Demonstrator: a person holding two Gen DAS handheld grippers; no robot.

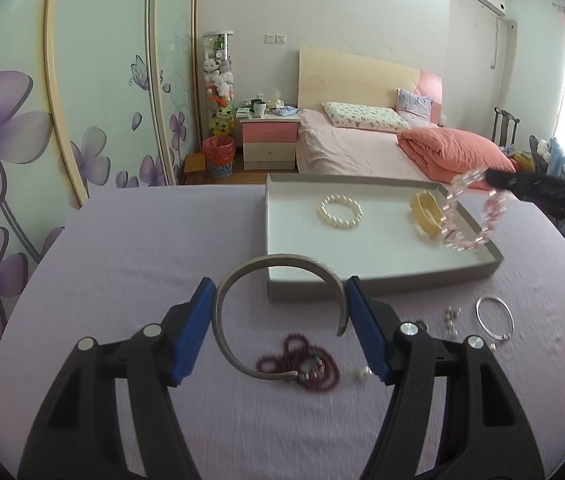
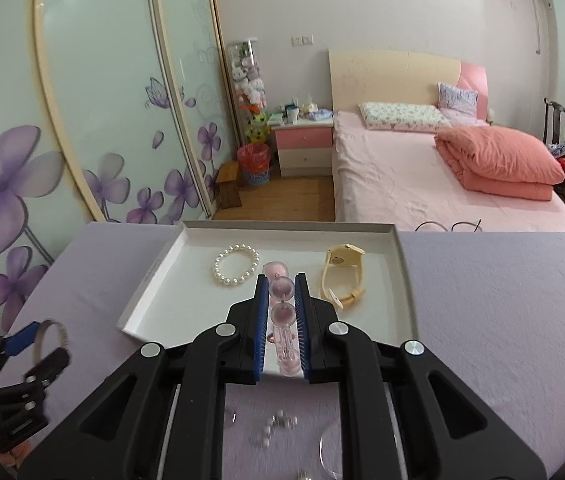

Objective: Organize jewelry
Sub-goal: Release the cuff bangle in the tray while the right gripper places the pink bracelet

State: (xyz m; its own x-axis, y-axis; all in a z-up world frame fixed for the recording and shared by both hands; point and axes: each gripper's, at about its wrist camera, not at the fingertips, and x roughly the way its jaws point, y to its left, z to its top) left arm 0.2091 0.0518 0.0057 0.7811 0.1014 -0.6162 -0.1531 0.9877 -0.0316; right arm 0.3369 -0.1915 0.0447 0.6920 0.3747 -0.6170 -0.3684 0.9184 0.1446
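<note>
Both tongs gripped jewelry at the shallow white cardboard tray [image 2: 404, 280].
The left gripper [image 1: 280, 332] clamped a grey open metal cuff bangle [image 1: 226, 320] before the tray's near edge; the right gripper [image 2: 282, 308] pinched a pink beaded bracelet [image 2: 281, 316] above it.

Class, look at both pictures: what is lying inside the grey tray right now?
Inside the grey tray lie a pearl bracelet and a cream watch. The right gripper and its pink bead bracelet cover part of the floor.

Bare tray floor [image 2: 186, 304] beside pearl bracelet [image 2: 236, 265]

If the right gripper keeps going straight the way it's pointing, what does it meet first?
Probably the white floor of the tray, between the pearl bracelet and the yellow watch. The right gripper carries a pink bead bracelet; depth is uncertain.
</note>
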